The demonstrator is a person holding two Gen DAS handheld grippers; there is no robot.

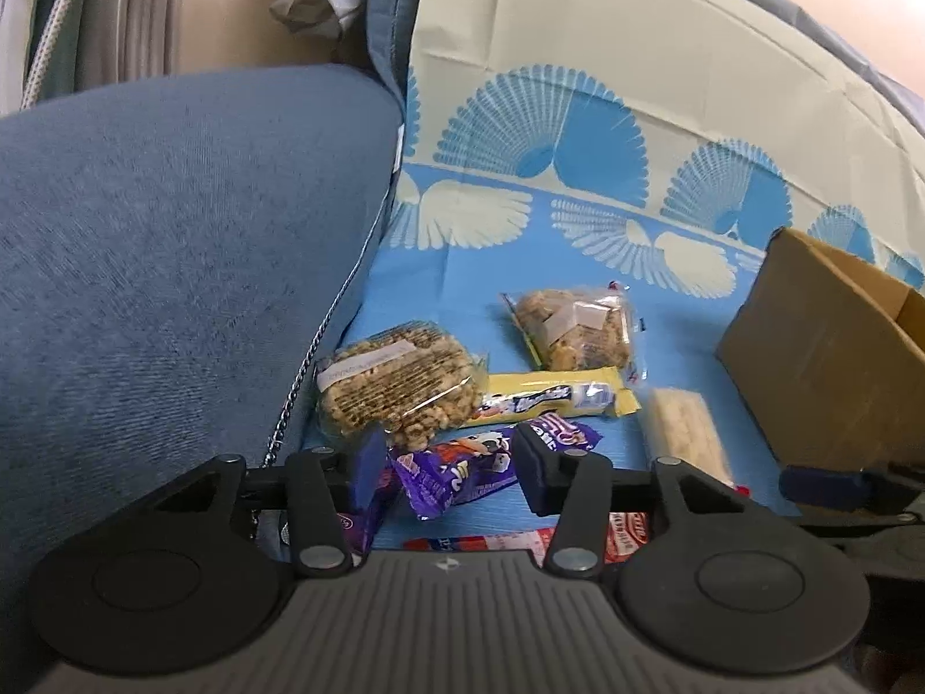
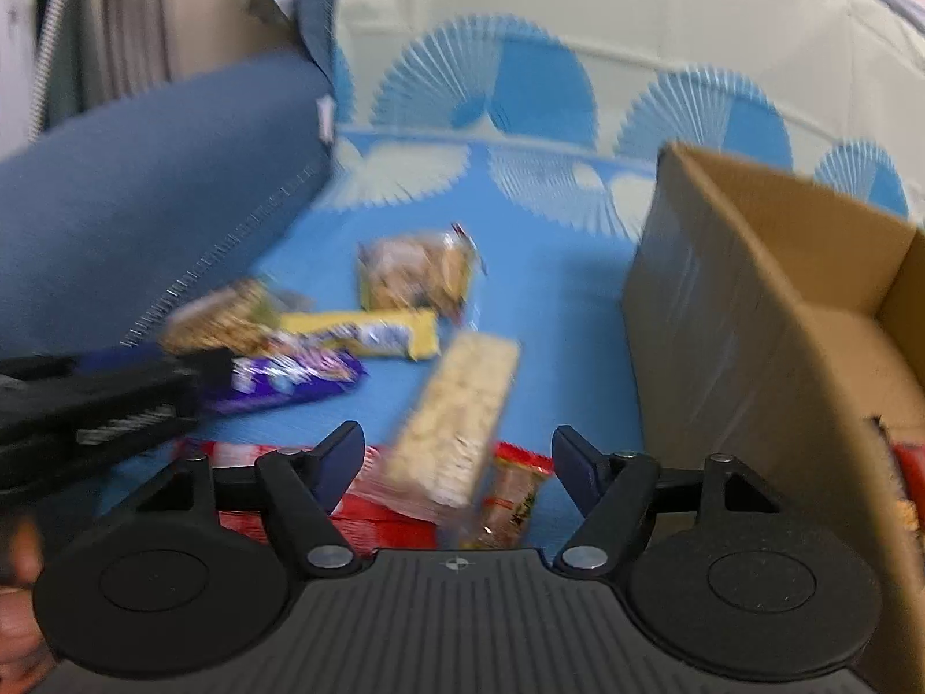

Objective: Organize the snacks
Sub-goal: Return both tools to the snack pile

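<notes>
Left gripper [image 1: 448, 462] jaws spread over crinkly purple foil snack wrapper [image 1: 457, 471] on blue patterned cloth [image 1: 462, 272], not pinching. Light, slippery, crushable: grip mid-body. Right gripper [image 2: 457, 465] spread over pale wafer pack [image 2: 457, 410]; brown cardboard box [image 2: 751, 289] just beside.

A blue cushion [image 1: 173, 243] is seen left of the fan-patterned blue sheet [image 1: 520, 266], touching it.

My right gripper [image 2: 457, 465] hangs with fingers [image 2: 341, 462] spread wide over a pale cracker pack [image 2: 457, 422], not pressing it; red wrappers [image 2: 381, 512] lie beneath; a purple packet [image 2: 289, 381] sits left by my left gripper [image 2: 104, 399]; a cardboard box [image 2: 722, 301] stands right.
</notes>
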